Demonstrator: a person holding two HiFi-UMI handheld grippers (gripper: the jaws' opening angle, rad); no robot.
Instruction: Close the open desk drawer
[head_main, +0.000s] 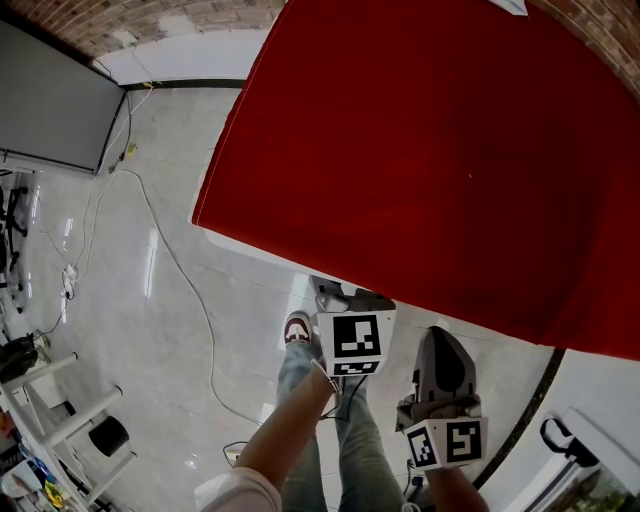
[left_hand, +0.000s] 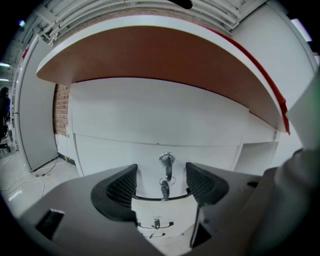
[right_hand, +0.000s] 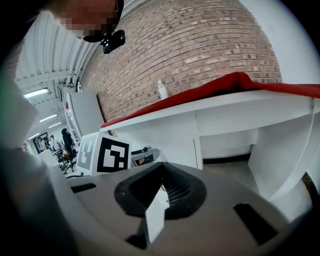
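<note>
Left gripper (left_hand: 161, 180): jaws wide apart, empty, facing drawer (left_hand: 110, 155) front below desk (head_main: 420, 150) front edge. Key (left_hand: 165, 189) hangs from lock (left_hand: 166, 160), in line between jaws; contact unclear. Right gripper (right_hand: 161, 185): jaws together, empty.

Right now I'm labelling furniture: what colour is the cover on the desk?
Red; the cover shows best in the head view.

L tool (left_hand: 161, 182) points fwd, jaws apart, not closed on anything. R tool (right_hand: 161, 186) sits just beside it and lower, jaws pressed together. L forearm (head_main: 292, 422) is stretched out, bare.
</note>
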